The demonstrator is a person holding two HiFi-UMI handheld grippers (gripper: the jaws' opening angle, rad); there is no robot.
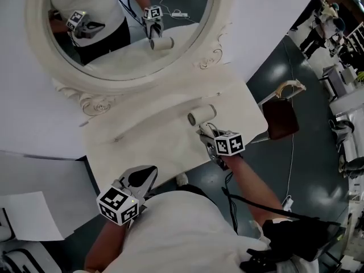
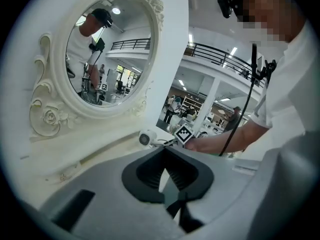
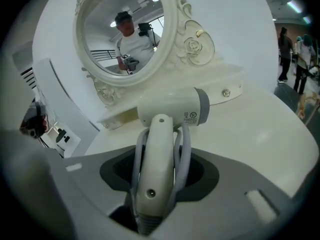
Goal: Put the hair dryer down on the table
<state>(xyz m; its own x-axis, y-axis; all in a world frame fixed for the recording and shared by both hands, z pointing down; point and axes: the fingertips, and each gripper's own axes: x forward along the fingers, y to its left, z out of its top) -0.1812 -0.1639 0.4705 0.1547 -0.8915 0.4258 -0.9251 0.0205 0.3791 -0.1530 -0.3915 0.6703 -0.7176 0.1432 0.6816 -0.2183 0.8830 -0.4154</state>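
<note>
A white hair dryer (image 1: 202, 115) with a grey band hangs barrel-first just over the cream dressing table (image 1: 142, 141), right of its middle. My right gripper (image 1: 207, 132) is shut on its handle. In the right gripper view the handle (image 3: 160, 154) stands upright between the jaws, with grey cord loops on both sides, and the barrel (image 3: 172, 109) lies crosswise above them. I cannot tell whether the dryer touches the tabletop. My left gripper (image 1: 142, 178) is shut and empty at the table's near left edge. From the left gripper view (image 2: 162, 151) the dryer (image 2: 147, 138) shows small across the table.
A large oval mirror in an ornate cream frame (image 1: 216, 44) stands at the back of the table and reflects both grippers. A chair with a brown seat (image 1: 281, 118) stands right of the table. White sheets (image 1: 34, 215) lie at lower left.
</note>
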